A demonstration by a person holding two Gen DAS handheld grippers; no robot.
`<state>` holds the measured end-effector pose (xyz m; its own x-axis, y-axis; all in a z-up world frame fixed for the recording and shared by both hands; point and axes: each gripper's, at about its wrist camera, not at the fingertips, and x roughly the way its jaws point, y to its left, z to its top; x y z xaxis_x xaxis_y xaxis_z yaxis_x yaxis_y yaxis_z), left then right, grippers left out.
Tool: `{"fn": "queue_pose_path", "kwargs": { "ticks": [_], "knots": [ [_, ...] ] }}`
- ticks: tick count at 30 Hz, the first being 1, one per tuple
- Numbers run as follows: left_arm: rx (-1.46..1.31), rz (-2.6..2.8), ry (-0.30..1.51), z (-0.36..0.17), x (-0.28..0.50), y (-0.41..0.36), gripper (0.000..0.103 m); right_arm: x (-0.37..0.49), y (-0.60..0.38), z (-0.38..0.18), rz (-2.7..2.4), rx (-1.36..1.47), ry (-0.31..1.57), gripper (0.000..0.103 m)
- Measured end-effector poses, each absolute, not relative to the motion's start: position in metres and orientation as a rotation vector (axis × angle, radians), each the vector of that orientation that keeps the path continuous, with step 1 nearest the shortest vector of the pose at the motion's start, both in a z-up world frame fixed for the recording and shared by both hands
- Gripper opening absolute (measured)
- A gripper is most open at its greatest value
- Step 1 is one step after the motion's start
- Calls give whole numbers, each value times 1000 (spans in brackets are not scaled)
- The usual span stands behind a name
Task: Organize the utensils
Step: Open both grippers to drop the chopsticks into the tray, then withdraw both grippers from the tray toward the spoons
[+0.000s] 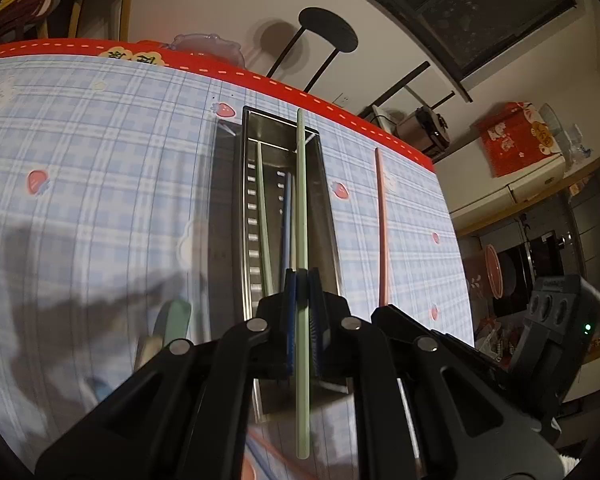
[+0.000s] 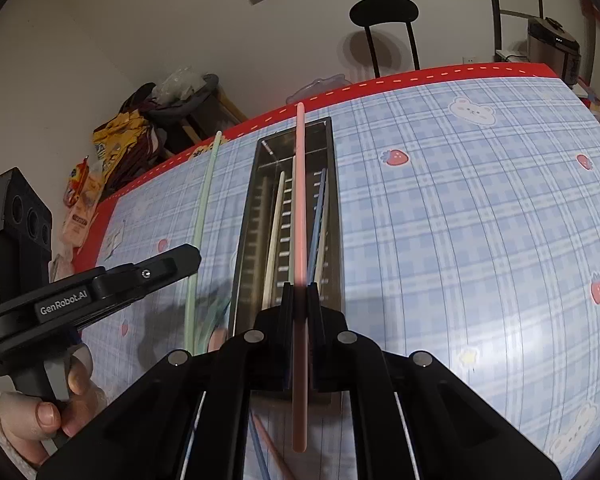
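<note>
Two slim chopsticks [image 1: 302,208], slotted steel tray [image 1: 249,208]

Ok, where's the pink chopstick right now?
The pink chopstick is clamped in the right tool, lengthwise above the metal tray; in the left wrist view it shows right of the tray.

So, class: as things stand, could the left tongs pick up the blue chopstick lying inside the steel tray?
Probably not yet. The left tongs are shut on a long pale green chopstick, so they have no free grip. The blue chopstick lies uncovered in the open rectangular steel tray, so nothing else blocks it.
</note>
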<state>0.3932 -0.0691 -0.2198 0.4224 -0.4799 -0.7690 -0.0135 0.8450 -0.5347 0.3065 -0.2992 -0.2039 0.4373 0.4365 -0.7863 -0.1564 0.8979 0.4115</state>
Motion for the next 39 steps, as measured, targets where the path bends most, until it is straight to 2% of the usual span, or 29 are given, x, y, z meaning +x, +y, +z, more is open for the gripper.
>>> {"fn": "queue_pose_path", "kwargs": {
  "ticks": [12,13,14,15,16,18,19,21,22,23,24,25,27,39],
  "knots": [
    [-476,-266,1176,-255,423,-76,10,329,-287,-227,347,281,1106,8],
    [-466,-261,1180,-255,424,-76,12,329,-287,-228,343,279,1109,8],
    [-461,-262,1180,-253,423,-75,22,328,-288,-228,340,276,1112,9],
    [-458,-263,1176,-251,422,-75,28,327,-288,-227,339,274,1111,13],
    [-455,-266,1163,-247,421,-73,38,327,-288,-225,337,270,1108,17],
    [-439,-273,1133,-237,417,-70,47,324,-289,-219,331,257,1087,42],
    [-420,-277,1116,-230,415,-69,54,321,-290,-214,328,247,1072,47],
    [-389,-277,1090,-218,409,-67,71,316,-291,-206,319,219,1048,67],
    [-376,-274,1072,-210,405,-64,84,315,-292,-203,316,210,1041,71],
    [-367,-271,1054,-204,401,-61,91,310,-292,-199,312,196,1029,80],
    [-359,-269,1043,-199,398,-59,93,308,-293,-196,310,189,1024,88],
    [-343,-261,1034,-193,393,-56,97,303,-293,-193,307,179,1017,91],
    [-313,-245,1032,-184,384,-52,97,296,-295,-188,304,166,1007,97],
    [-205,-130,1066,-173,319,-16,97,227,-290,-183,272,121,1011,97]
  ]
}}
